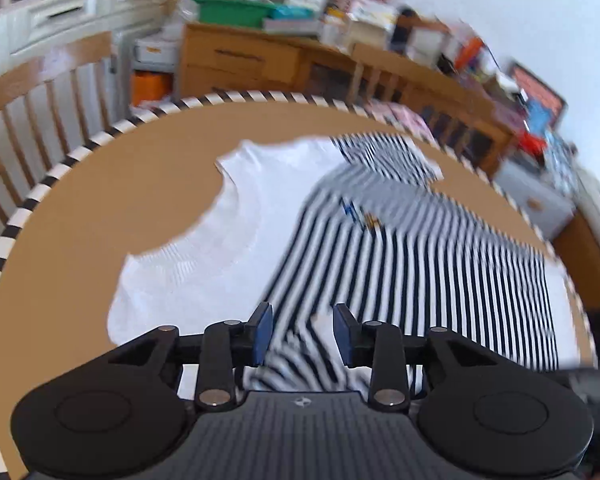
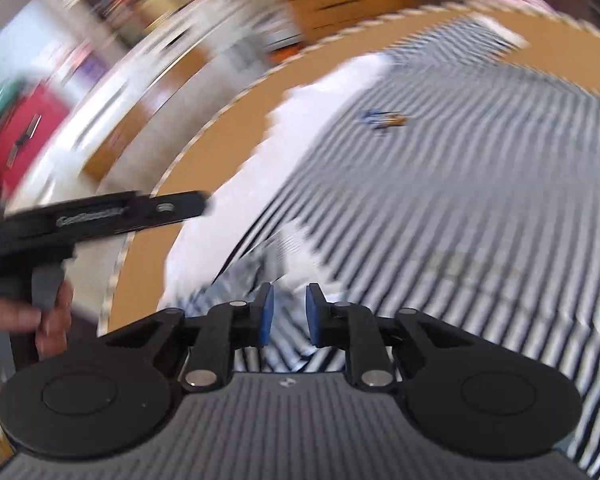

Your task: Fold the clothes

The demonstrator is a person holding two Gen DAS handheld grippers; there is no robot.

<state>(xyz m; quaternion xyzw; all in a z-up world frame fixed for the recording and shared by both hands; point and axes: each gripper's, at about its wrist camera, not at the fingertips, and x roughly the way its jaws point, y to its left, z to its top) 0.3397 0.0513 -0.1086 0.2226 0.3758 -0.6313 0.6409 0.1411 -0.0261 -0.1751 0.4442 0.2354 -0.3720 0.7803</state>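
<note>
A black-and-white striped shirt (image 1: 440, 248) lies spread on a round brown table (image 1: 112, 184), partly folded so its white inside (image 1: 228, 236) shows at the left. My left gripper (image 1: 302, 334) is open, its blue pads either side of the shirt's near edge, not closed on it. My right gripper (image 2: 287, 314) is open a little over bunched striped cloth (image 2: 460, 200) at the near edge. The right wrist view is blurred by motion. The left gripper's black body and the hand holding it (image 2: 100, 216) show at the left of the right wrist view.
The table has a black-and-white striped rim (image 1: 32, 200). A wooden chair back (image 1: 40, 92) stands at the left. A wooden sideboard (image 1: 240, 60) with a green tub (image 1: 232, 10) and clutter is behind. A small blue and orange tag (image 1: 360, 216) sits on the shirt.
</note>
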